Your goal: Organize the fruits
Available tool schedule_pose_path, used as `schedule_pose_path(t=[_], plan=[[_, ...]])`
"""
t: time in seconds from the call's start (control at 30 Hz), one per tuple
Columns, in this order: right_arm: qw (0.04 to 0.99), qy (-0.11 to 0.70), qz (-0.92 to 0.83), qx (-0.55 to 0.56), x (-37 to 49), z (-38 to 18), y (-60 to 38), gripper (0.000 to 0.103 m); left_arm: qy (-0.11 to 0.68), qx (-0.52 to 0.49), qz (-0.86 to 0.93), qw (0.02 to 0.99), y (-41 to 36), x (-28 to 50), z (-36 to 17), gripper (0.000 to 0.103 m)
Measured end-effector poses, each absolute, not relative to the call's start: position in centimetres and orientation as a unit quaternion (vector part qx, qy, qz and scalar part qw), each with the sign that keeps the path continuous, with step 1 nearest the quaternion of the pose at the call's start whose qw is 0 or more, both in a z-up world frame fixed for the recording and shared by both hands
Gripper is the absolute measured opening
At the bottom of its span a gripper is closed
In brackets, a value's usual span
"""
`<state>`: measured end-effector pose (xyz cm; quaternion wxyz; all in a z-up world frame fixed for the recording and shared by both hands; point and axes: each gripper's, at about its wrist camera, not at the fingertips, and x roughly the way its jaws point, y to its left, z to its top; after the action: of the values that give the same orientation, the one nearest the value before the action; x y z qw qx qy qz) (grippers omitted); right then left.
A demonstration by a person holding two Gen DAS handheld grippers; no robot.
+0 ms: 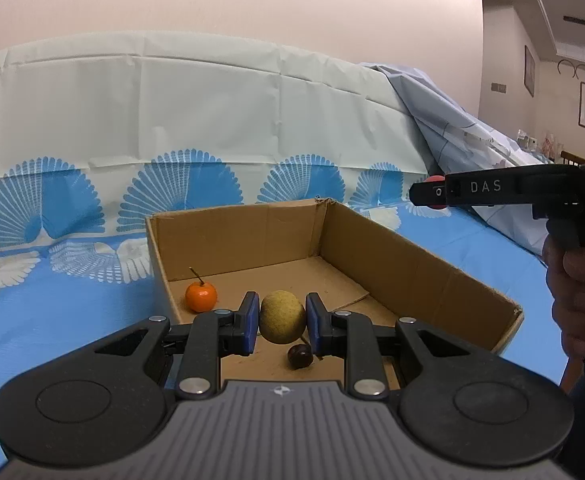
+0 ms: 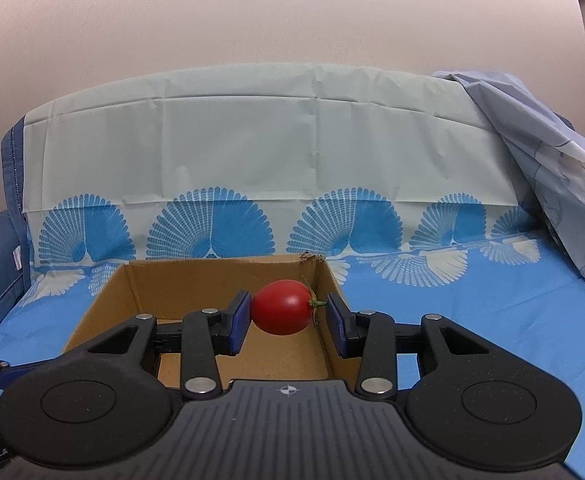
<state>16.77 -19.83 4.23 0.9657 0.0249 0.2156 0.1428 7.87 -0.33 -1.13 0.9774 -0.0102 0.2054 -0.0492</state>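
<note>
My left gripper (image 1: 282,322) is shut on a yellow-green round fruit (image 1: 282,316) and holds it over the near end of an open cardboard box (image 1: 412,268). In the box lie a small orange with a stem (image 1: 200,296) at the left and a dark brown chestnut-like fruit (image 1: 300,356) under the held fruit. My right gripper (image 2: 288,318) holds a red tomato (image 2: 282,307) over the box (image 2: 132,280); its left pad touches the tomato, while the right pad shows a small gap at the stem. The right gripper also shows in the left wrist view (image 1: 428,193), above the box's right side.
The box stands on a blue cloth with white and blue fan prints (image 1: 52,300), which runs up a backrest (image 2: 252,140). A pale blue crumpled sheet (image 1: 452,120) hangs at the right. A hand (image 1: 580,300) grips the right tool.
</note>
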Motion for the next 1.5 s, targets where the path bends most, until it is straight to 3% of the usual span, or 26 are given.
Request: schedule_pose_path(t=[0.43,0.47,0.53,0.57,0.9,0.97,1.13,1.4,1.5], plan=[[0.963,0.223,0.152,0.020,17.2,4.0,-18.1,0.043,0.199,-0.001,-0.061,0.978,-1.1,8.2,-1.0,0.027],[0.962,0.225,0.152,0.020,17.3,4.0,-17.9,0.043,0.200,-0.001,-0.061,0.978,-1.0,8.2,-1.1,0.029],[0.961,0.231,0.150,0.020,17.4,3.9,-17.6,0.048,0.203,-0.001,-0.058,0.977,-0.9,8.3,-1.1,0.050],[0.961,0.233,0.148,0.019,17.4,3.8,-17.5,0.052,0.202,-0.001,-0.056,0.978,-0.9,8.2,-1.1,0.052],[0.963,0.232,0.138,0.021,17.3,3.8,-17.3,0.060,0.199,0.003,-0.050,0.979,-0.8,7.9,-1.0,0.051],[0.963,0.232,0.136,0.022,17.2,3.9,-17.2,0.060,0.192,0.011,-0.045,0.980,-0.9,7.6,-1.0,0.048],[0.963,0.229,0.137,0.023,16.8,4.1,-16.8,0.060,0.177,0.033,-0.033,0.983,-0.6,6.6,-0.9,0.019],[0.965,0.210,0.150,0.046,14.8,5.1,-15.6,0.057,0.153,0.125,-0.026,0.980,0.6,3.1,1.4,0.020],[0.964,0.201,0.162,0.068,14.0,5.7,-15.2,0.049,0.135,0.199,-0.028,0.970,1.6,1.5,2.7,0.020]])
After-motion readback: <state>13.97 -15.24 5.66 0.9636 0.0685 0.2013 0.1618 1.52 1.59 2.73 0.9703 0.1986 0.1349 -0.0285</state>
